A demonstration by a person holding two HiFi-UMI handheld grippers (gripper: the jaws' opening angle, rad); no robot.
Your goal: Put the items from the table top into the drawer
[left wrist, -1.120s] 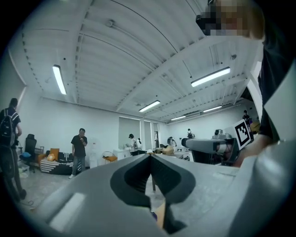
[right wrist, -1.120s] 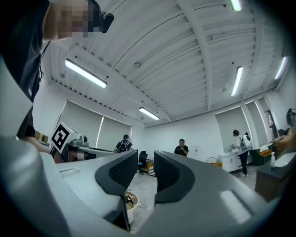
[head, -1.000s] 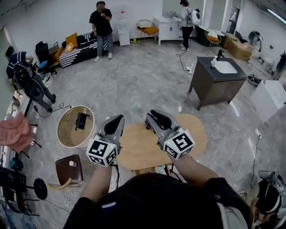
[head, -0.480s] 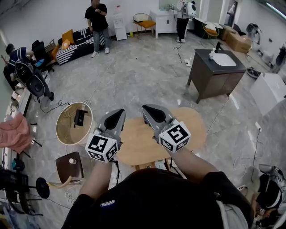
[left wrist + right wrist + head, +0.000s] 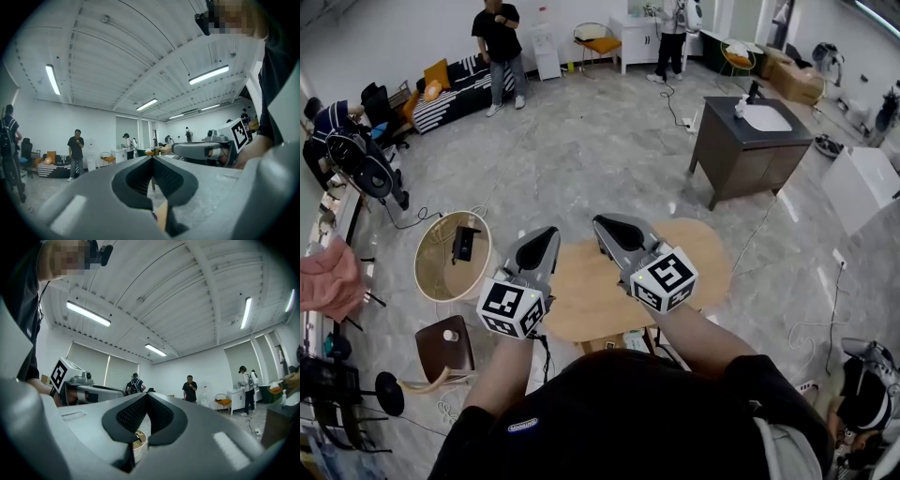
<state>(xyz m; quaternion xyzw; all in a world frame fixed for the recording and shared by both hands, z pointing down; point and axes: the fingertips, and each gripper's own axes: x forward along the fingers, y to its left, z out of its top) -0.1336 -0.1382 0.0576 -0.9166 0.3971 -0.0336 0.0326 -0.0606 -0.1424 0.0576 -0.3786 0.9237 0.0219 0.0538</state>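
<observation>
Items: No loose item is seen on the wooden table top (image 5: 592, 302). Part of its surface is covered by the two grippers, so what is to be moved cannot be named.
Handling: With no item in view, weight, stiffness, slipperiness and fragility cannot be judged. A place to take hold is best chosen once an item shows itself.
Table top: It is light wood with a rounded outline, and it lies directly below both grippers. The part that shows is bare.
Drawer: No drawer can be made out with certainty. A pale box-like shape (image 5: 630, 339) is glimpsed under the near edge of the table; whether it is the drawer, and what it holds, cannot be told.
Left gripper (image 5: 152, 159): The jaws are pressed together tip to tip and nothing is pinched between them. It is held over the left edge of the table.
Right gripper (image 5: 147, 395): The jaws are likewise pressed together and hold nothing. It is held over the middle of the table, just beside the left one.
Round side table (image 5: 439, 279): It stands just left of the wooden table and has a raised rim like a tray. A single black object (image 5: 465, 244) lies inside it.
Stool (image 5: 439, 356): This dark brown stool stands nearer the person than the round side table. A small white thing (image 5: 450, 335) is carried on its seat, too small to name.
Cabinet (image 5: 741, 167): This dark cabinet stands well apart on the floor beyond the table, and a white basin (image 5: 766, 117) is set into its top.
Stage: Judged from the closed, empty jaws, no pick is under way.
</observation>
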